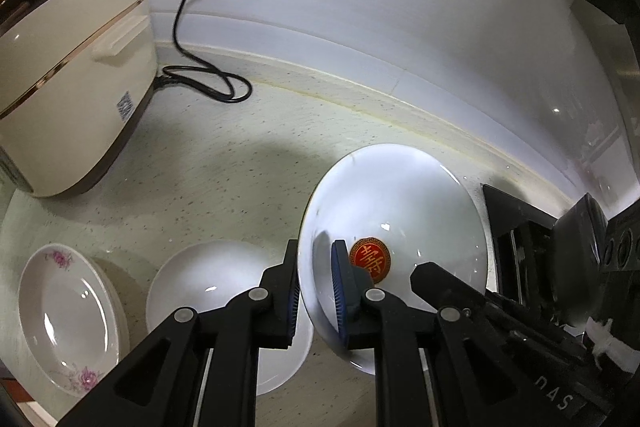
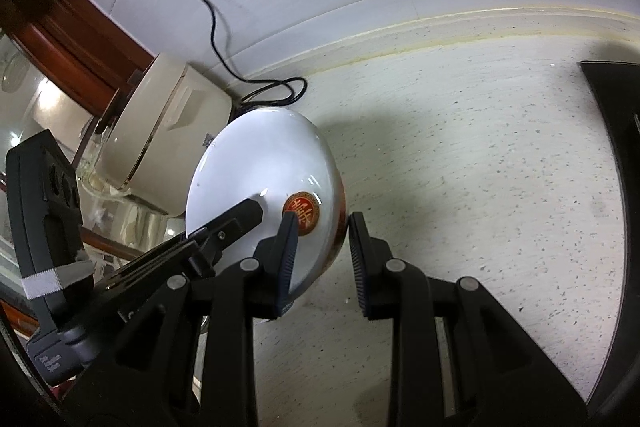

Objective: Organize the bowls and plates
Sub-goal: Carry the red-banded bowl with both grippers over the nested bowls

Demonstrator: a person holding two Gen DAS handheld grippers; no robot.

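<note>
A white bowl with a red and gold emblem [image 1: 396, 203] hangs tilted above the speckled counter [image 1: 224, 167], held from two sides. My left gripper [image 1: 316, 255] is shut on its near-left rim, one blue pad inside and one finger outside. In the same view the right gripper's finger [image 1: 436, 277] reaches into the bowl from the right. In the right wrist view the bowl [image 2: 264, 163] sits between the fingers of my right gripper [image 2: 322, 223], which is shut on its wall. The left gripper's finger [image 2: 236, 223] enters from the left.
A plain white bowl [image 1: 216, 283] rests on the counter below the left gripper, with stacked flower-patterned plates [image 1: 64, 319] to its left. A cream rice cooker [image 1: 68, 87] and its black cord [image 1: 208, 83] stand at the back left. A black cooktop [image 2: 616, 147] borders the right.
</note>
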